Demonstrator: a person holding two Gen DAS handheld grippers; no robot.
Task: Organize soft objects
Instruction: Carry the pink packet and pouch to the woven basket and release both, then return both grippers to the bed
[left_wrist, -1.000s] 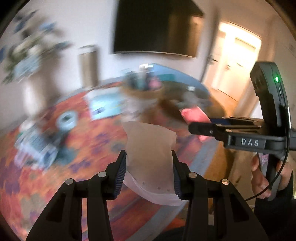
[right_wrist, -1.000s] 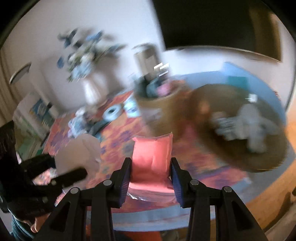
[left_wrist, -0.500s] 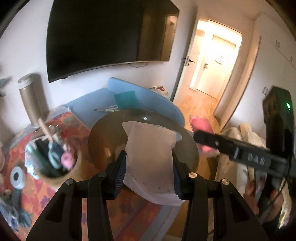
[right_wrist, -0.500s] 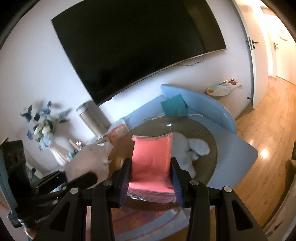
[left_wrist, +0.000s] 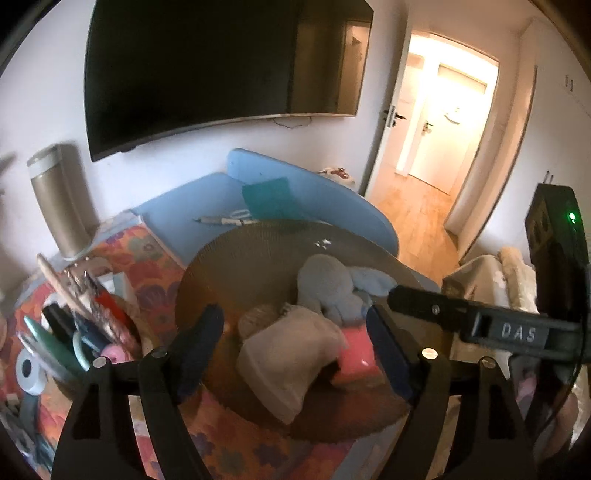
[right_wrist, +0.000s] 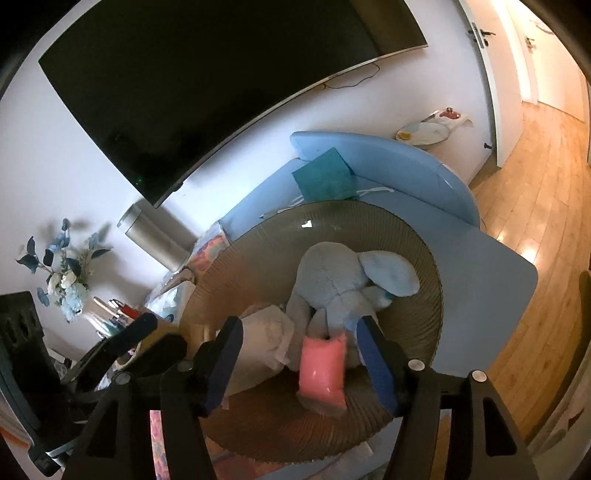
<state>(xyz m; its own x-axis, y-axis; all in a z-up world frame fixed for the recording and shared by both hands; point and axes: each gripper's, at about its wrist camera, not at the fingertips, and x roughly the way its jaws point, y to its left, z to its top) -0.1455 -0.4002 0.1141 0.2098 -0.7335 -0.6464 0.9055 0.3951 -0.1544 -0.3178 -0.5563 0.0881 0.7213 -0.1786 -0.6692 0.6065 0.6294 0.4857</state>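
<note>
Just ahead of both hand-held grippers, left (left_wrist: 295, 347) and right (right_wrist: 299, 358): wide open, holding nothing. Between the spread fingers, lying loose in the round woven basket (right_wrist: 424, 266): pale soft pouch (left_wrist: 291, 363), pink pouch (right_wrist: 323, 371), blue plush toy (right_wrist: 343, 284), all touching. Likely light, squashy, slightly slippery in wrapping; best pinched across the middle. Left of the left one, on the desk (left_wrist: 240, 454): pot of pens (left_wrist: 74, 339).
</note>
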